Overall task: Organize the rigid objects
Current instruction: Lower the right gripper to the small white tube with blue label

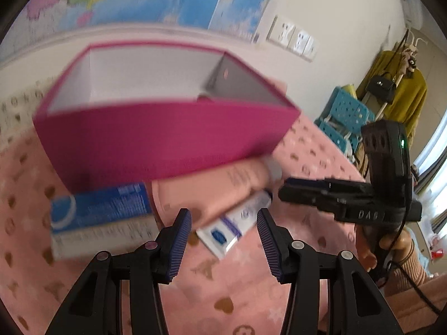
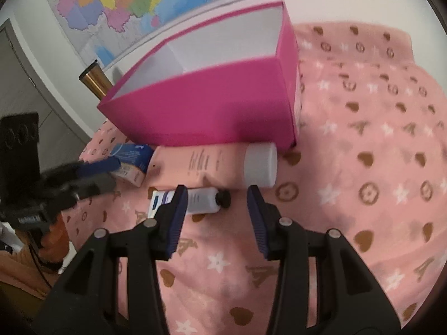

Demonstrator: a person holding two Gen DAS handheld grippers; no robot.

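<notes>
I have both claws part open and empty. The right claw hovers over the small white tube, lined up to take it. The left claw points at the same tube, with the blue carton to its left. Tube, carton and pink bottle lie on the pink blanket against the open magenta box, probably their destination. Only the right view shows the bottle's white cap in full and a gold tumbler behind the box; the left view shows the hand holding the right claw.
</notes>
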